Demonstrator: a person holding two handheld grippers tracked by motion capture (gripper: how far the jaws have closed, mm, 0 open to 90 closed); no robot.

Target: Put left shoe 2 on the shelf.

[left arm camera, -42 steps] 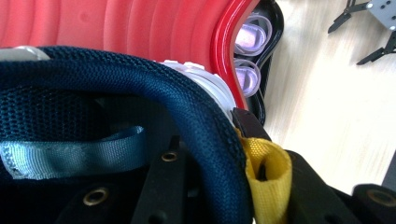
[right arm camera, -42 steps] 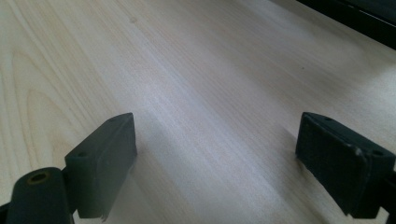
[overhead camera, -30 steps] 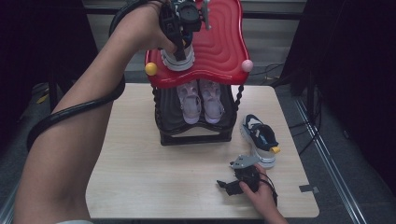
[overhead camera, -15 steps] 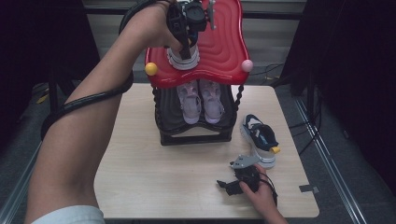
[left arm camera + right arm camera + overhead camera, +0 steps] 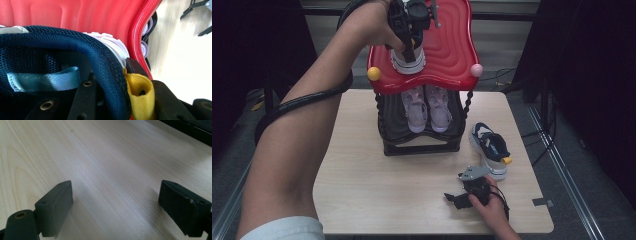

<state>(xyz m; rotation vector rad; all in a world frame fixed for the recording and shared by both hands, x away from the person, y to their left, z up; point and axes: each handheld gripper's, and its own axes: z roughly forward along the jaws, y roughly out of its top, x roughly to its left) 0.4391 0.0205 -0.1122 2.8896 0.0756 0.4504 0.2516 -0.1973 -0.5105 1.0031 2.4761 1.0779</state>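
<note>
A navy sneaker with a white sole (image 5: 408, 61) stands on the red wavy top shelf (image 5: 447, 50) of a shoe rack. My left gripper (image 5: 412, 30) comes down on its heel and is shut on it. In the left gripper view (image 5: 117, 100) one jaw is inside the shoe and the other outside, with the navy mesh collar (image 5: 95, 50) and its yellow pull tab (image 5: 140, 92) pinched between them. The matching navy sneaker (image 5: 490, 147) lies on the table right of the rack. My right gripper (image 5: 451, 197) rests low over the table's front, open and empty (image 5: 115, 202).
A pair of pale lilac sneakers (image 5: 427, 107) sits on the rack's black lower shelf (image 5: 422, 137). The light wood table (image 5: 357, 170) has bare room left of and in front of the rack. My left forearm, with a cable around it, crosses the left side.
My left gripper has shifted the navy sneaker slightly to the right on the red shelf. The right gripper has stayed put.
</note>
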